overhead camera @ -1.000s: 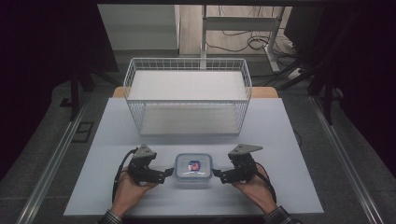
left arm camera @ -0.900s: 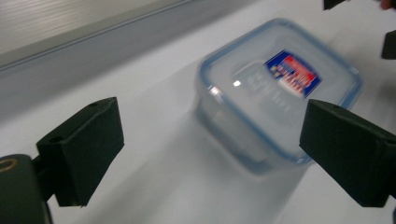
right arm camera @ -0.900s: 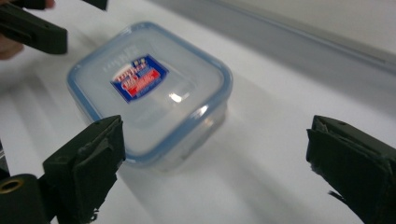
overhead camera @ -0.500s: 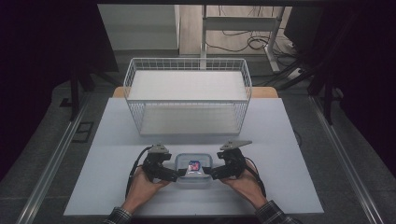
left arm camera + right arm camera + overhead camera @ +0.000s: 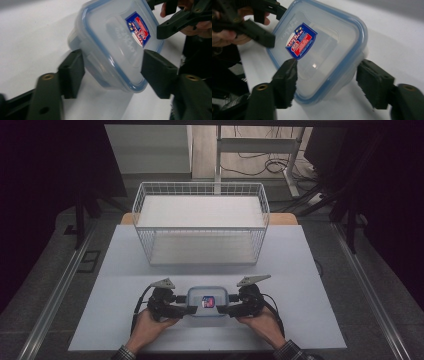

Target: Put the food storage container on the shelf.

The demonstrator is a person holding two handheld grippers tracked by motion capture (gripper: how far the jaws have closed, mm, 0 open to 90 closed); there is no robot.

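Observation:
A clear plastic container (image 5: 207,301) with a blue-rimmed lid and a red and blue label lies on the white table (image 5: 310,270) near its front edge. My left gripper (image 5: 181,310) is at the container's left end and my right gripper (image 5: 231,310) at its right end. In the left gripper view the container (image 5: 117,42) has one corner between the wide-apart jaws of the left gripper (image 5: 115,72), which stand close beside its walls. In the right gripper view the right gripper (image 5: 327,80) stands open around the opposite end of the container (image 5: 324,50). The container rests on the table.
A white wire basket (image 5: 200,247) with nothing in it stands at the middle back of the table. Bare table stretches between the basket and the container and to both sides. Dark floor, rails and cables surround the table.
Both hands have moved inward from either side of the container. The open jaws of each gripper now straddle its ends. The container has stayed in place.

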